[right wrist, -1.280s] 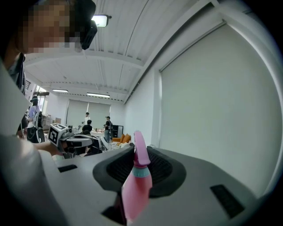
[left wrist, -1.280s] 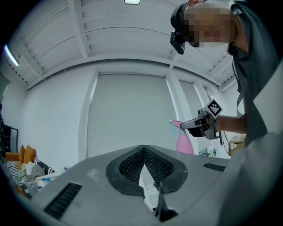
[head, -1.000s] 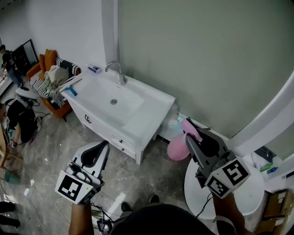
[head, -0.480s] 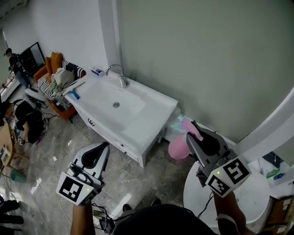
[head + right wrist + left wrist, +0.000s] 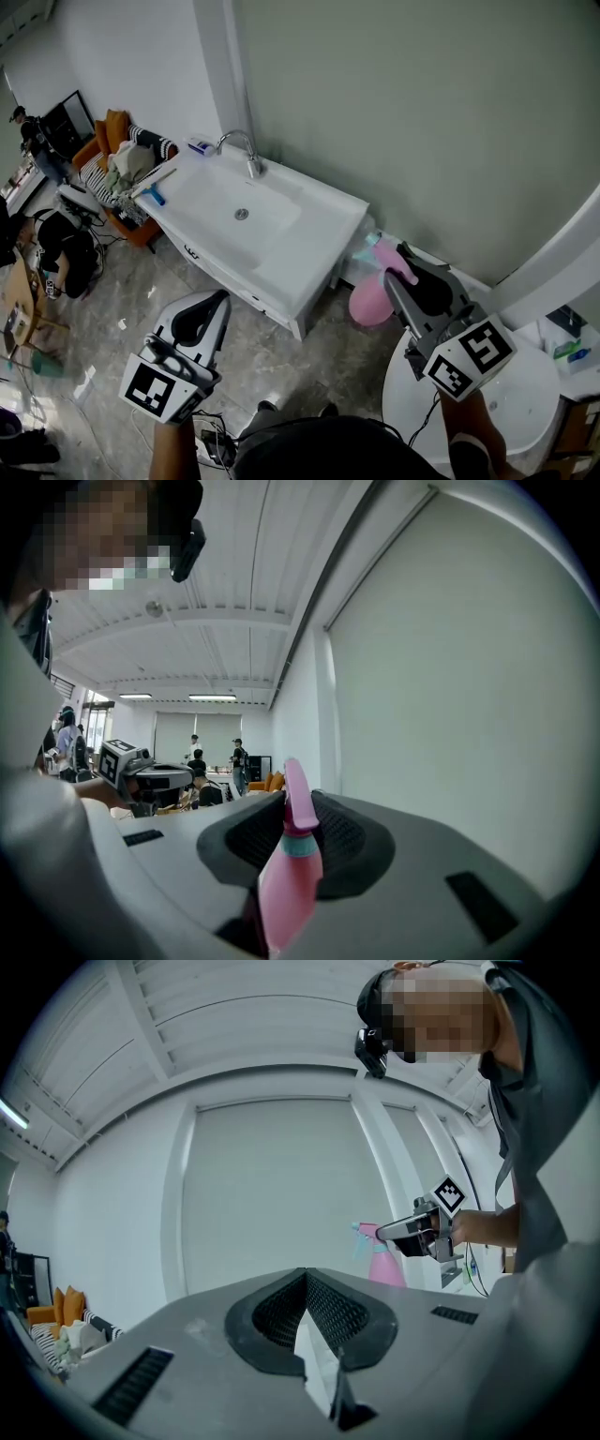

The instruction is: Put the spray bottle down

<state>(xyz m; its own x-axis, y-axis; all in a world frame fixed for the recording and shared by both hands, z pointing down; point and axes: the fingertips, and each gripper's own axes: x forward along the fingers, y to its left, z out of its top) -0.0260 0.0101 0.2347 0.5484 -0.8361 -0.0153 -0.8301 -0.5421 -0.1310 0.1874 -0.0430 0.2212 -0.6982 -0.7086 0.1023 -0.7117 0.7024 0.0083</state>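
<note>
The pink spray bottle (image 5: 368, 302) with a pale teal trigger hangs in the air to the right of the sink cabinet. My right gripper (image 5: 396, 276) is shut on its neck. In the right gripper view the bottle (image 5: 291, 874) stands upright between the dark pads, with its pink head above the right gripper (image 5: 298, 803). The left gripper view shows the bottle (image 5: 384, 1262) and the right gripper (image 5: 412, 1232) from the side. My left gripper (image 5: 216, 300) hovers over the floor at lower left. Seen in its own view, the left gripper (image 5: 305, 1283) has its pad tips together with nothing between them.
A white sink cabinet (image 5: 309, 248) with a chrome faucet (image 5: 242, 150) stands against the grey-green wall. A round white table (image 5: 511, 412) is under my right arm. An orange sofa (image 5: 117, 155) piled with cloth and several people are at far left. Cables lie on the marble floor.
Both grippers have drifted a little across the room, and the sink sits slightly further right in view. The right gripper's hold on the bottle is unchanged.
</note>
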